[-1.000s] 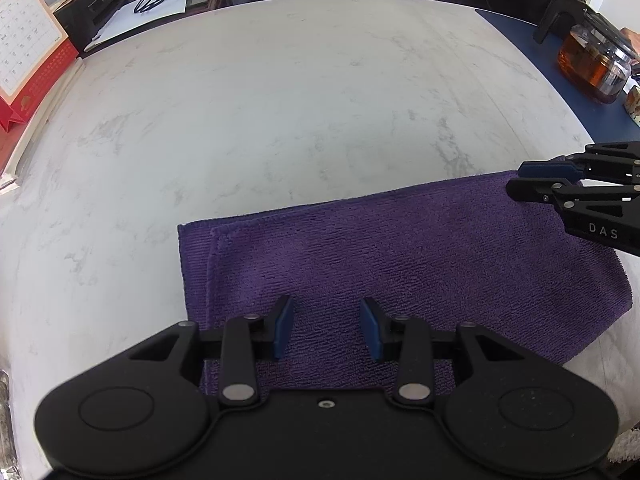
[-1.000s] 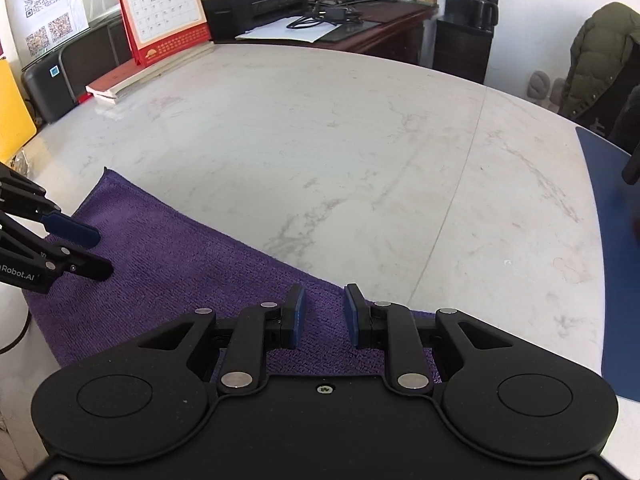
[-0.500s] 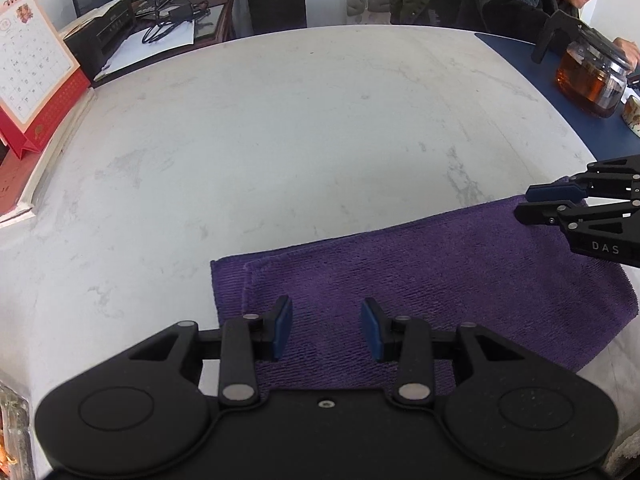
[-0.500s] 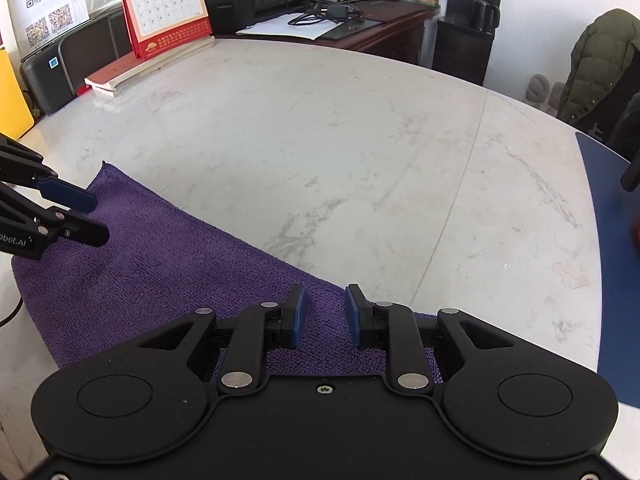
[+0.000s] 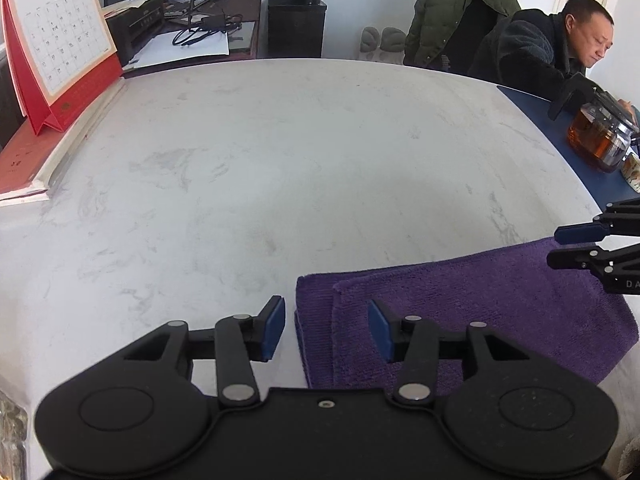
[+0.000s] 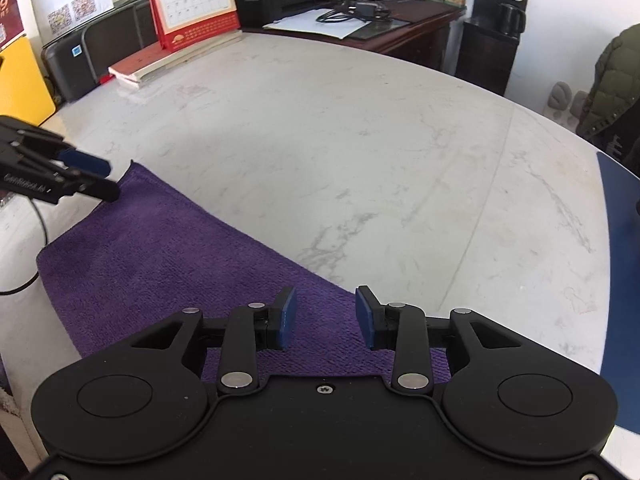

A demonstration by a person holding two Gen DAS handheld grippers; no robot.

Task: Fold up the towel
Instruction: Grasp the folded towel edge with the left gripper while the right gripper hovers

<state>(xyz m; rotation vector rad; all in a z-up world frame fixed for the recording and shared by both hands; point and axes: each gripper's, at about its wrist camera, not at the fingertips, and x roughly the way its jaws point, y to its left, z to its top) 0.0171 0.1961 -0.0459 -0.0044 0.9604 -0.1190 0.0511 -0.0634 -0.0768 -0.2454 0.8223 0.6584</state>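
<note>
From the left wrist view, the left gripper [image 5: 326, 330] hangs over the white marble-patterned desk [image 5: 280, 168] with its jaws moderately wide, having just been opening, and nothing pinched between the blue pads. The purple terry-cloth towel [image 5: 500, 304] lies flat on the near part of the desk, already doubled: an upper layer's edge sits just inside the lower layer's short left edge, and that edge falls between the jaws. At the right border the right gripper [image 5: 564, 246] shows side-on above the towel's far right corner, jaws apart. A glass teapot of amber tea [image 5: 600, 140] stands well apart on a blue mat

From the right wrist view, the right gripper [image 6: 325, 314] hovers over the towel's [image 6: 160, 256] right end, jaws narrowly apart after just opening, empty. The left gripper [image 6: 100, 178] is at the far left corner

The cloth looks soft, limp and light, with a grippy nap, so it should drape rather than hold shape. Best hold is likely at the corners or short edges, pinching both layers together so neither slips
</note>
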